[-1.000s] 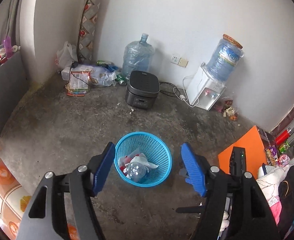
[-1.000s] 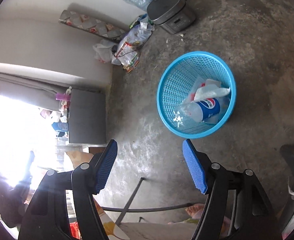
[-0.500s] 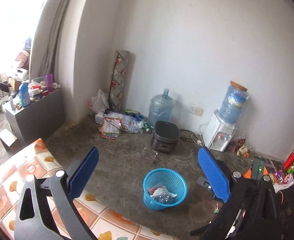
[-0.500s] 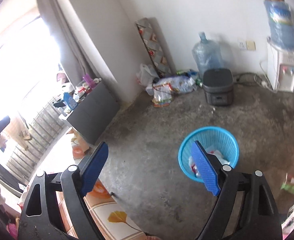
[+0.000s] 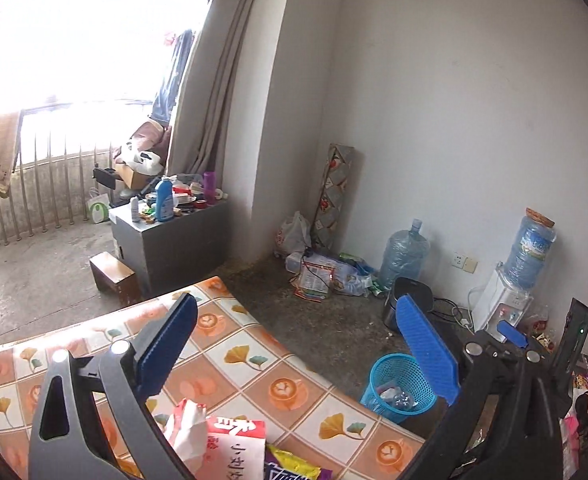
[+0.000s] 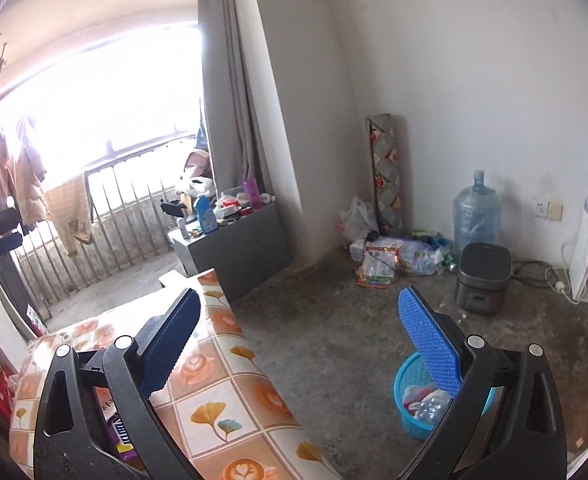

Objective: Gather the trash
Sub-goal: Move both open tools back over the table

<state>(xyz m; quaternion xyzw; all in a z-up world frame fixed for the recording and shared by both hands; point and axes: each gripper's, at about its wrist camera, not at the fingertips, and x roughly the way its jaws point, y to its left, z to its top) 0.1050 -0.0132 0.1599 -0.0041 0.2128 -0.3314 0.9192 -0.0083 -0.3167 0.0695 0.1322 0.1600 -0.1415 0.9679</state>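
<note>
Left gripper (image 5: 294,344) spread wide, nothing between the jaws; tissue box (image 5: 229,446) at 6 o'clock below. Right gripper (image 6: 298,340) just finished opening, also empty; basket (image 6: 410,420) at 4 o'clock.

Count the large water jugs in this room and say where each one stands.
2. One water jug stands on the floor against the wall, behind the dark cooker. The other jug sits upside down on the white dispenser. More may be hidden.
</note>
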